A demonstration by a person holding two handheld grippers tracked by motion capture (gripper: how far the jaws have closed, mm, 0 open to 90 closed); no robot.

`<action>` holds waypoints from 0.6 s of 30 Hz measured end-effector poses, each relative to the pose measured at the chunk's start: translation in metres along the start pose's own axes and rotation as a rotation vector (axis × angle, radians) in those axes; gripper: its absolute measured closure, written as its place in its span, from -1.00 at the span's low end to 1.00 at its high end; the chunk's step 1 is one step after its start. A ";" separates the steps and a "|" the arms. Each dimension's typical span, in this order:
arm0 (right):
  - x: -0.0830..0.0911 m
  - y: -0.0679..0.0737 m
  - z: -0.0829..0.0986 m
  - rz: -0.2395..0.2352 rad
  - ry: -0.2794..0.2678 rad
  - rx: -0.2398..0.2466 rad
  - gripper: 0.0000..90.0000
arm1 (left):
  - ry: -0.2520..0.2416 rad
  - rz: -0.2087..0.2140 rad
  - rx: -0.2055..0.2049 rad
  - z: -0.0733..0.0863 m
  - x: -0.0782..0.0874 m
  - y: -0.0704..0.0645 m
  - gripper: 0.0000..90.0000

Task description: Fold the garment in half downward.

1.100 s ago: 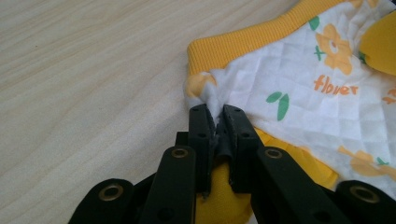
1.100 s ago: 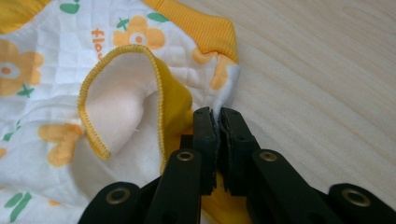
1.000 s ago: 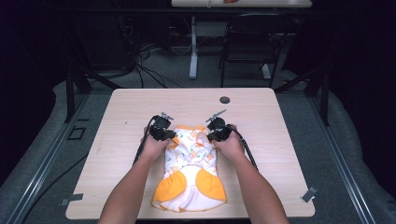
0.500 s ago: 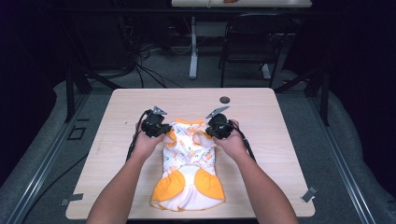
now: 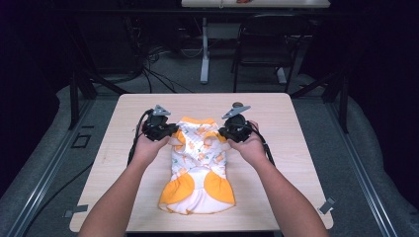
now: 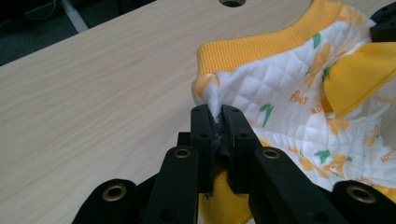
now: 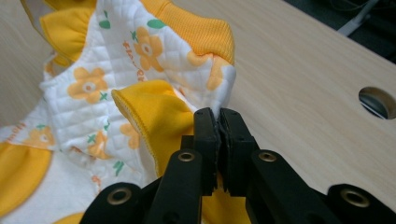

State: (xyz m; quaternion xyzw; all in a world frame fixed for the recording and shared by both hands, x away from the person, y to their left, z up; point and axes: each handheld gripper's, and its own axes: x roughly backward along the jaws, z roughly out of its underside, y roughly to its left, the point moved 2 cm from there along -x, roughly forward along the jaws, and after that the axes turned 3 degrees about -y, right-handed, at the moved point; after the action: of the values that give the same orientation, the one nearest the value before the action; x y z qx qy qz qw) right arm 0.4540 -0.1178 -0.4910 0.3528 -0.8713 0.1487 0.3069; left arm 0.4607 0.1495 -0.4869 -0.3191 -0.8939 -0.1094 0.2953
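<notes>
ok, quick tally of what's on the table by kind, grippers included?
Garment: 1, a white and orange baby outfit
Grippers: 2, left gripper and right gripper, each shut on the outfit's shoulder fabric
Cable holes in the table: 1
Total: 4

Garment (image 5: 198, 163): white quilted fabric w/ orange flower print, small green leaves & orange lettering. Collar band (image 6: 261, 44) solid yellow-orange rib; sleeve ruffles (image 7: 154, 112) same yellow-orange. Lower part has two big orange patches on plain white. Left gripper (image 6: 217, 116) & right gripper (image 7: 218, 119): black jaws w/ brass-coloured rivets, grey plates on top. Table (image 5: 296, 128): pale wood grain.
</notes>
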 end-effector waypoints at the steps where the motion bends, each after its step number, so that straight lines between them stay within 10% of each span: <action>1: 0.001 0.000 -0.002 -0.003 -0.003 -0.004 0.91 | -0.004 -0.002 0.000 -0.002 0.001 0.001 0.87; 18: 0.014 0.008 -0.012 0.027 -0.007 0.109 0.90 | -0.052 0.027 -0.052 -0.004 0.015 -0.006 0.87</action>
State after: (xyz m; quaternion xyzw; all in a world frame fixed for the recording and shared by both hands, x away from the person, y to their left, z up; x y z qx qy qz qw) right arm 0.4456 -0.1137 -0.4728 0.3578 -0.8676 0.1986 0.2824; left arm 0.4494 0.1503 -0.4748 -0.3413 -0.8938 -0.1204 0.2649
